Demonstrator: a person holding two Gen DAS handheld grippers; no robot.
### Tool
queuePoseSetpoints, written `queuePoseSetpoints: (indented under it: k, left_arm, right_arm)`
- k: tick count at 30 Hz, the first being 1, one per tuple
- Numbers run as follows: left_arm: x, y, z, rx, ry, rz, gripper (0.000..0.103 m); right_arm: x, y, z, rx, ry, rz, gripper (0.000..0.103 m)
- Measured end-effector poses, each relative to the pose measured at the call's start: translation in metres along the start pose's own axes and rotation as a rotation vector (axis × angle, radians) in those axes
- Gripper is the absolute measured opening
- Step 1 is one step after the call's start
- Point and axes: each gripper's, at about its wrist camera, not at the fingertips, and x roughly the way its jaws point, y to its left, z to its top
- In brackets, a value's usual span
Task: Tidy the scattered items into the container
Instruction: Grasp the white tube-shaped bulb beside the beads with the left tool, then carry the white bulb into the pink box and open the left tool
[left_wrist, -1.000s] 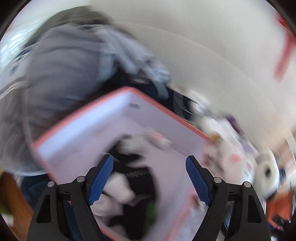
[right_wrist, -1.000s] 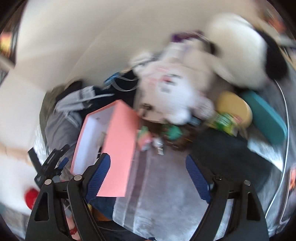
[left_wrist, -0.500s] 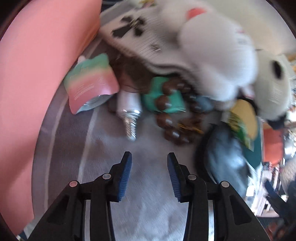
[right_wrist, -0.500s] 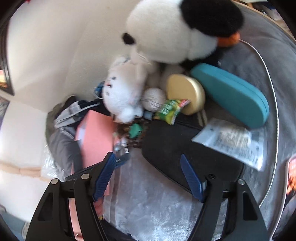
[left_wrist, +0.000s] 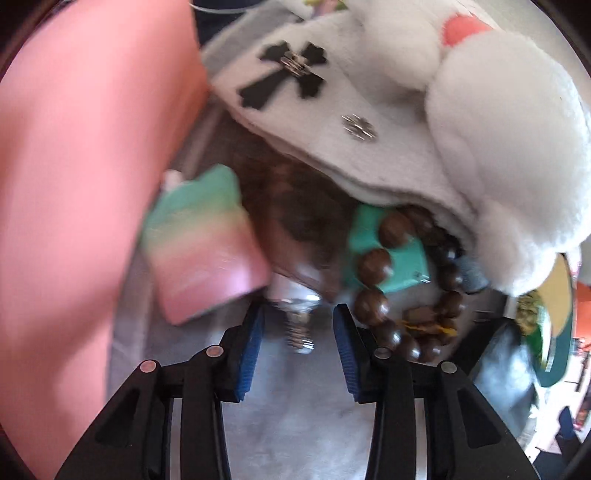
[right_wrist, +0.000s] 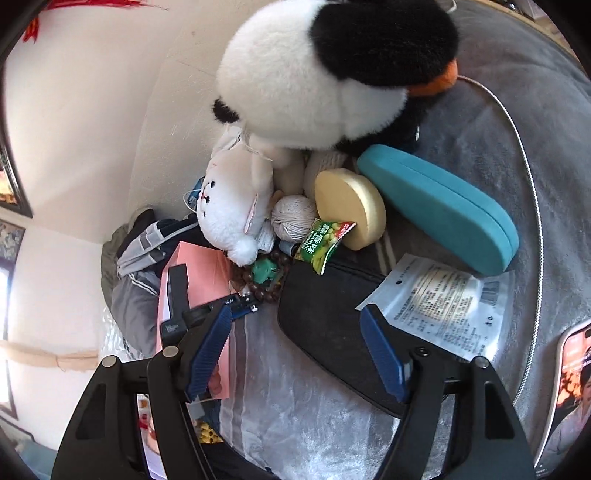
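plush toys (right_wrist: 236, 210): 2 | bead bracelet (left_wrist: 373, 299): 1 | pouches (left_wrist: 203, 247): maybe 1

We've got two matching handheld units, left gripper (left_wrist: 297, 325) & right gripper (right_wrist: 295, 328): matte black angular frames w/ triangular cutouts, round silver rivets at the pivots, and ribbed blue pads (left_wrist: 251, 350) lining each finger.

Plush, fluffy cloth is seen on the white rabbit toy (right_wrist: 229, 218). Glossy brown wood is shown by the bead bracelet (left_wrist: 373, 264). The blanket (right_wrist: 295, 406) appears soft and napped.
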Motion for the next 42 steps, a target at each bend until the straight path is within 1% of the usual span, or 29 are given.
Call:
queuePoseSetpoints:
  k: [3, 6, 8, 10, 13, 15, 16, 17, 20, 23, 27, 29, 31, 33, 35, 37, 39, 41, 42]
  left_arm:
    - [0.000, -0.002, 0.004, -0.013, -0.002, 0.016, 0.036]
    - [0.001, -0.017, 0.012, 0.041, -0.014, 0.073, 0.036]
    - [0.003, -0.023, 0.020, 0.033, -0.002, 0.098, 0.036]
    - [0.003, -0.025, 0.026, 0.019, 0.013, 0.109, 0.036]
    - [0.002, -0.029, 0.035, 0.028, 0.023, 0.116, 0.036]
    - [0.000, -0.029, 0.035, 0.031, 0.013, 0.108, 0.036]
    - [-0.001, -0.030, 0.032, 0.041, 0.004, 0.104, 0.031]
    - [-0.003, -0.032, 0.027, 0.061, -0.008, 0.101, 0.028]
    - [-0.008, -0.035, 0.008, 0.106, -0.026, 0.092, 0.028]
    - [-0.015, -0.034, -0.019, 0.140, -0.018, 0.068, 0.026]
    - [-0.030, -0.031, -0.080, 0.218, 0.012, 0.065, 0.026]
    - [-0.041, -0.029, -0.112, 0.248, 0.050, 0.069, 0.026]
    - [-0.051, -0.029, -0.138, 0.274, 0.088, 0.048, 0.026]
    - [-0.057, -0.031, -0.154, 0.310, 0.095, 0.040, 0.031]
    - [-0.058, -0.033, -0.157, 0.326, 0.078, 0.047, 0.040]
    - [-0.057, -0.034, -0.150, 0.312, 0.060, 0.067, 0.066]
    - [-0.057, -0.037, -0.142, 0.310, 0.031, 0.074, 0.072]
    - [-0.055, -0.037, -0.139, 0.305, 0.035, 0.060, 0.073]
    - [-0.055, -0.035, -0.140, 0.288, 0.047, 0.031, 0.066]
  right_arm:
    - [0.005, 0.003, -0.002, 0.004, 0.022, 0.022, 0.073]
    - [0.010, 0.008, -0.006, -0.021, 0.040, 0.014, 0.073]
    - [0.014, 0.010, -0.008, -0.032, 0.053, 0.005, 0.073]
    - [0.016, 0.009, -0.009, -0.031, 0.057, -0.001, 0.073]
    - [0.018, 0.006, -0.008, -0.027, 0.062, -0.009, 0.073]
    - [0.019, 0.005, -0.008, -0.029, 0.065, -0.013, 0.073]
    - [0.020, 0.005, -0.008, -0.030, 0.065, -0.018, 0.073]
    - [0.020, 0.006, -0.009, -0.034, 0.066, -0.022, 0.073]
    - [0.021, 0.008, -0.011, -0.046, 0.070, -0.026, 0.073]
    - [0.022, 0.010, -0.013, -0.057, 0.072, -0.031, 0.073]
    - [0.025, 0.008, -0.013, -0.050, 0.076, -0.040, 0.073]
    - [0.025, 0.007, -0.014, -0.038, 0.081, -0.040, 0.073]
    - [0.026, 0.007, -0.015, -0.031, 0.087, -0.034, 0.073]
    - [0.026, 0.009, -0.016, -0.033, 0.094, -0.030, 0.073]
    - [0.027, 0.010, -0.017, -0.035, 0.099, -0.030, 0.073]
    - [0.030, 0.010, -0.019, -0.033, 0.103, -0.033, 0.073]
    - [0.033, 0.009, -0.021, -0.030, 0.111, -0.041, 0.073]
    - [0.036, 0.006, -0.022, -0.027, 0.118, -0.054, 0.073]
    - [0.037, 0.005, -0.022, -0.029, 0.119, -0.061, 0.073]
